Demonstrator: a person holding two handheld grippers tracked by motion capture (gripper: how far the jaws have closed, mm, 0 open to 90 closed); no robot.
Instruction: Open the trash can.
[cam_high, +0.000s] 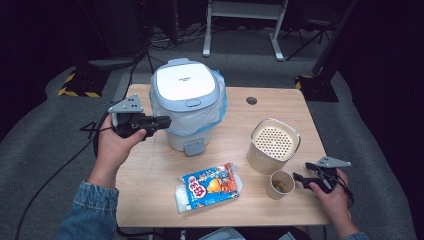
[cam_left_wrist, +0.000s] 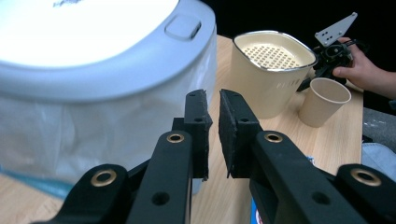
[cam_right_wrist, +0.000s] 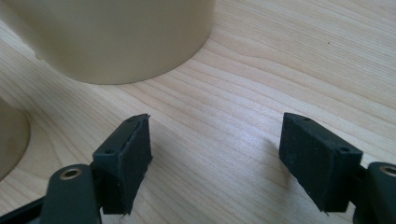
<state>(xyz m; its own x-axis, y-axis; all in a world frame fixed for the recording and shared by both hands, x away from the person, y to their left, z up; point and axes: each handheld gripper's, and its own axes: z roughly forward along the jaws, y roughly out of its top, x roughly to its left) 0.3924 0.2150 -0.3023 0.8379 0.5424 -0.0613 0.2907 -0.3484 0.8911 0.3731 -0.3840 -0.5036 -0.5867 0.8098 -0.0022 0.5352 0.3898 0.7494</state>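
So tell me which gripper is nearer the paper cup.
Right. The right gripper sits on the table just beside the paper cup, jaws open. The left gripper is across the table, raised by the lidded bin.

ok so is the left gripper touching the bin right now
Apart. In the left gripper view, the left gripper has its jaws nearly closed on nothing, with wooden table visible in the narrow gap, and the bin sits beyond the tips with its lid down.
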